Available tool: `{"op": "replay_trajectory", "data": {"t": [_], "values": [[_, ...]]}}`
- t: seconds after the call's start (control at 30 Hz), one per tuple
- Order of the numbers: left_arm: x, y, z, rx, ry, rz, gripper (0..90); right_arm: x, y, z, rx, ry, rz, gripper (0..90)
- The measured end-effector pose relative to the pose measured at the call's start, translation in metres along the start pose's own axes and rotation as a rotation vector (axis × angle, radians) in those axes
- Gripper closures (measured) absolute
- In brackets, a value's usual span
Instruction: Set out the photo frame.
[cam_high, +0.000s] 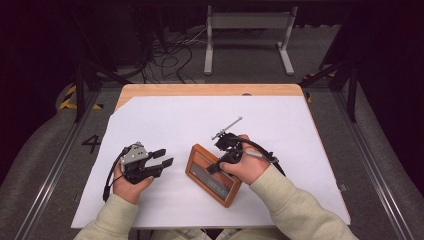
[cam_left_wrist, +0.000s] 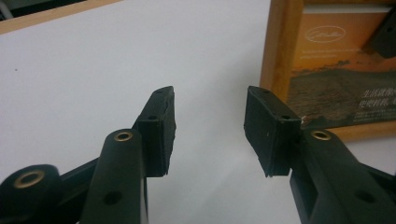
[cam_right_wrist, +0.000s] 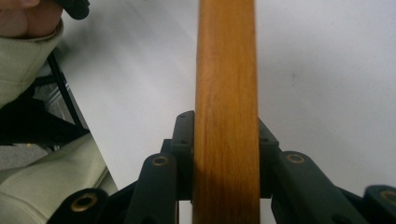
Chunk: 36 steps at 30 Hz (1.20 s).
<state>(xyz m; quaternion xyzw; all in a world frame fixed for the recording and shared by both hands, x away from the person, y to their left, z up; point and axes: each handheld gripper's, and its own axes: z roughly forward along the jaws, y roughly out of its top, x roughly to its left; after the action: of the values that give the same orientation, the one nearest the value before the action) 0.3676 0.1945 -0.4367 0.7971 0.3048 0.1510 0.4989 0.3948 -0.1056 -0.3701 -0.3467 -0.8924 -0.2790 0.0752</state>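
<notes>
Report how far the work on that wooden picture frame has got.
Done: the right gripper is shut on the wooden picture frame's edge; its gripper view shows both jaws pressed against the wood. In hand: the frame lies tilted on the white table sheet. Left: the left gripper is open beside the frame, touching nothing, so a second grip probably comes next.

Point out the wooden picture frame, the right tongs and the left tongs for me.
wooden picture frame (cam_high: 196, 152): high view, on its far wooden corner.
right tongs (cam_right_wrist: 225, 154): right gripper view, midway between the tips, shut on the frame's edge.
left tongs (cam_left_wrist: 209, 128): left gripper view, midway between the open tips.
</notes>
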Motion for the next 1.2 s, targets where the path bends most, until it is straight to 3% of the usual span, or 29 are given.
{"op": "replay_trajectory", "data": {"t": [0.17,0.5,0.67,0.83,1.03,1.2], "values": [[0.0,0.0,-0.001,-0.002,0.003,0.005,53.9,0.0,0.006,-0.01,0.027,-0.007,-0.079,70.9],[0.001,-0.002,-0.004,-0.002,0.014,-0.002,54.0,-0.002,0.035,-0.041,0.109,-0.027,-0.396,70.8],[0.001,-0.003,-0.004,-0.002,0.011,-0.009,54.1,-0.012,0.049,-0.045,0.145,0.007,-0.518,70.8],[0.002,-0.003,-0.004,-0.003,0.008,-0.01,54.1,-0.031,0.056,-0.038,0.166,0.036,-0.58,70.8],[0.002,-0.003,-0.004,-0.003,0.005,-0.012,54.1,-0.052,0.056,-0.022,0.216,0.071,-0.618,70.8],[0.002,-0.003,-0.004,-0.002,0.006,-0.009,54.1,-0.063,0.053,-0.015,0.211,0.091,-0.609,70.8]]}}
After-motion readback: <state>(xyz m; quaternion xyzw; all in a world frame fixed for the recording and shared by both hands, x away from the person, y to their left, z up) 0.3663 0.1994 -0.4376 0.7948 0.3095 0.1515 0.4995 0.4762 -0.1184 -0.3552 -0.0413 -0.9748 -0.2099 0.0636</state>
